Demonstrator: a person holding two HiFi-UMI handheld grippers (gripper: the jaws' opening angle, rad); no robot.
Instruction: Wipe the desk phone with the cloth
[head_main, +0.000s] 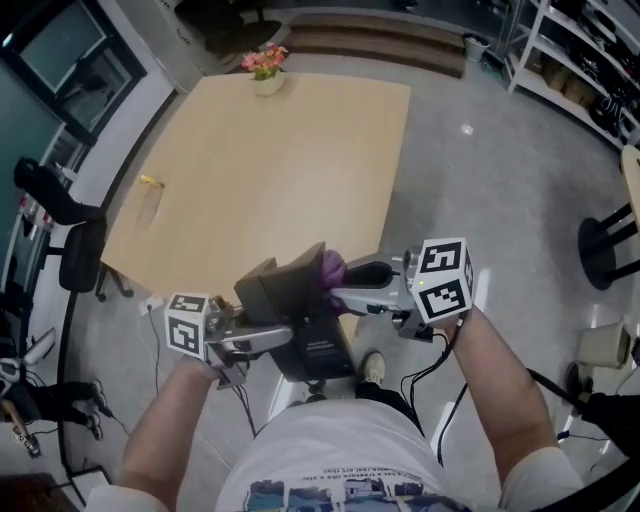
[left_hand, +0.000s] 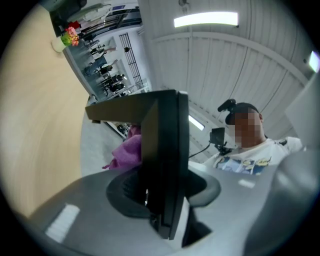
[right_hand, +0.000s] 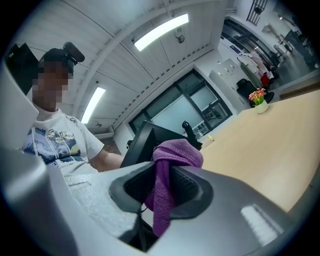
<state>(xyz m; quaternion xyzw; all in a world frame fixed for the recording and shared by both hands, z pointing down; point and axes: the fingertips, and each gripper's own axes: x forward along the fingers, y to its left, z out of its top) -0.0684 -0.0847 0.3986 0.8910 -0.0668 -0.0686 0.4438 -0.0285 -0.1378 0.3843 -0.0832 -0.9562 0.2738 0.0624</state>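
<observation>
A black desk phone (head_main: 300, 318) is held in the air in front of the person's body, off the table. My left gripper (head_main: 258, 340) is shut on its edge; in the left gripper view the phone (left_hand: 165, 160) stands upright between the pads of the left gripper (left_hand: 162, 195). A purple cloth (head_main: 332, 268) hangs bunched in my right gripper (head_main: 348, 282), which is shut on it and touches the phone's upper right side. The right gripper view has the cloth (right_hand: 167, 172) pinched in the right gripper (right_hand: 162, 192), with the phone (right_hand: 142, 142) just behind it. The cloth (left_hand: 127, 150) also peeks out behind the phone.
A light wooden table (head_main: 260, 170) lies ahead, with a flower pot (head_main: 264, 68) at its far edge and a small yellow thing (head_main: 150, 182) near its left edge. A black chair (head_main: 70, 230) stands at the left, shelving (head_main: 580, 60) and a stool (head_main: 610, 240) at the right.
</observation>
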